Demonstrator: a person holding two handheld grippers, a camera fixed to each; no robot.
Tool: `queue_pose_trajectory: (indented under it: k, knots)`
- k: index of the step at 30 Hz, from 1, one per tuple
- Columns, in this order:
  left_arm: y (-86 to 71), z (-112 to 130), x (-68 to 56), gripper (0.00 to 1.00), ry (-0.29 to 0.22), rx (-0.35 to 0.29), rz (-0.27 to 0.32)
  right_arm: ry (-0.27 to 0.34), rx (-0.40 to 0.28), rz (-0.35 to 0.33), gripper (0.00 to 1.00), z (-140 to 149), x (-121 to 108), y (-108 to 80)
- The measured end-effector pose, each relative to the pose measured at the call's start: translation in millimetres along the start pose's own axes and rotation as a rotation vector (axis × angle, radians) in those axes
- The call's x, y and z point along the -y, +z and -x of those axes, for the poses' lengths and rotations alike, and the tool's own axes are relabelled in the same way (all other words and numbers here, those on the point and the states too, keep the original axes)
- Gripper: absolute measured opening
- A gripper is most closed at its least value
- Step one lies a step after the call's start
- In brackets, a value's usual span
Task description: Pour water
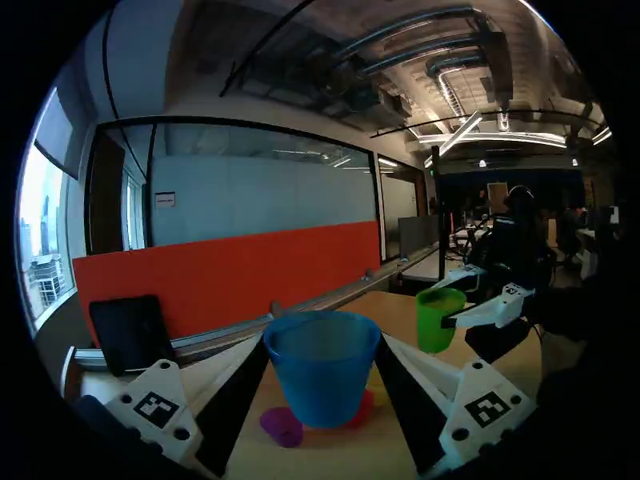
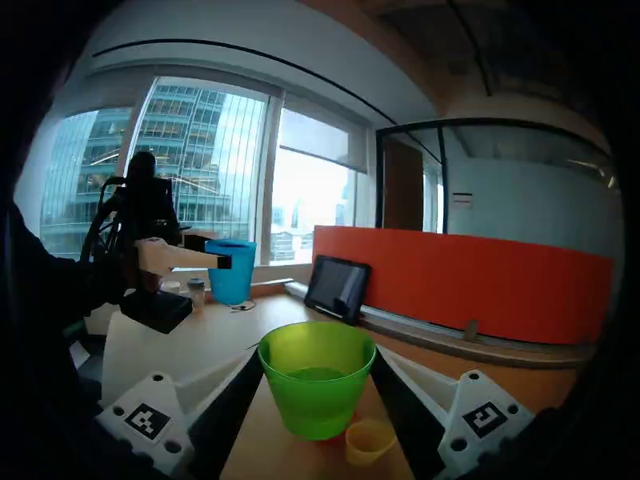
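My left gripper (image 1: 322,376) is shut on a blue cup (image 1: 322,364), held upright above the wooden table (image 1: 384,308). My right gripper (image 2: 318,388) is shut on a green cup (image 2: 318,384), also upright, with water low inside it. In the left gripper view the green cup (image 1: 436,318) hangs to the right and farther off, held by the right gripper (image 1: 452,320). In the right gripper view the blue cup (image 2: 233,270) is at the left, held by the left gripper (image 2: 224,262). The two cups are apart.
Small purple (image 1: 282,426), red (image 1: 364,408) and yellow (image 2: 368,440) cups lie on the table below the held cups. A dark tablet (image 2: 338,288) leans against the orange divider (image 2: 480,280). Windows run along the left side, and office desks stand behind.
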State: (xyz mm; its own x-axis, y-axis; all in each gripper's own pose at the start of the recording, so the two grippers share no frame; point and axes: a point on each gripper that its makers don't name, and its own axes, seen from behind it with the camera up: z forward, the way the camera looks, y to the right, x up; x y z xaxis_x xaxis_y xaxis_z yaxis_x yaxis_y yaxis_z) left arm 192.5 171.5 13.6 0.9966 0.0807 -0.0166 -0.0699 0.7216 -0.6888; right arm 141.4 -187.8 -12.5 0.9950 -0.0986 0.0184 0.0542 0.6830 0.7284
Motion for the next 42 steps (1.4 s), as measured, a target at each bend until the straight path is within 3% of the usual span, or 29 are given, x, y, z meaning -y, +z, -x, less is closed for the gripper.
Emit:
queue_pose_trajectory:
  k: [14, 42]
  knots:
    - [-7.8, 35, 3.3, 0.89, 0.013, 0.061, -0.014, 0.014, 0.019, 0.036, 0.92, 1, -22, -16.6]
    - [-8.9, 132, -14.5, 0.89, 0.043, 0.292, 0.036, -0.004, 0.257, -0.019, 0.92, 66, -25, -28.6]
